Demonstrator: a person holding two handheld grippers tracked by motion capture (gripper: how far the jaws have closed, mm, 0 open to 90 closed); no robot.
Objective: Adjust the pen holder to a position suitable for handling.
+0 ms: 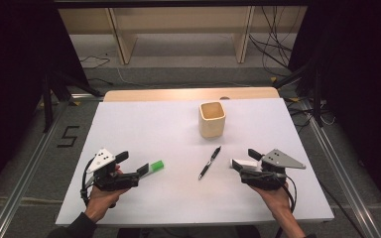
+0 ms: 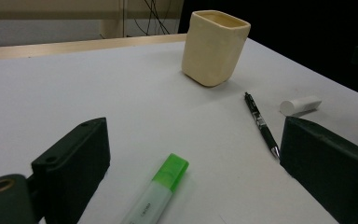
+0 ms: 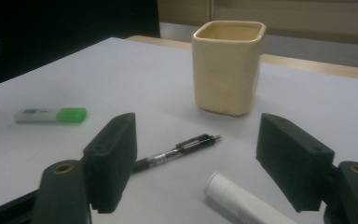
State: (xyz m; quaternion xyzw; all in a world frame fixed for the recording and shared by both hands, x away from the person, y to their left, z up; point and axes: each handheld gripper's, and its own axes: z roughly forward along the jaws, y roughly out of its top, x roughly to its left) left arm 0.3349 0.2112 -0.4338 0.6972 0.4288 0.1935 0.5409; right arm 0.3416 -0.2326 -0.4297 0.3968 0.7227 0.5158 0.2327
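bare table (image 1: pixel 144 129) lies open left of the cup (image 1: pixel 212 119); the pen (image 1: pixel 209 162) lies across mid-table.

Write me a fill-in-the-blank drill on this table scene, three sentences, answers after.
1. The highlighter lying between the left gripper's open jaws has a ____ cap.
2. The white tube lies between the jaws of the ____ gripper.
3. The black pen lies on the table in front of the cream ____.

Missing words: green; right; cup

Cream square cup (image 1: pixel 212 119) upright at table's far mid, black pen (image 1: pixel 209 162) lying btwn, cables on floor (image 1: pixel 273 44).
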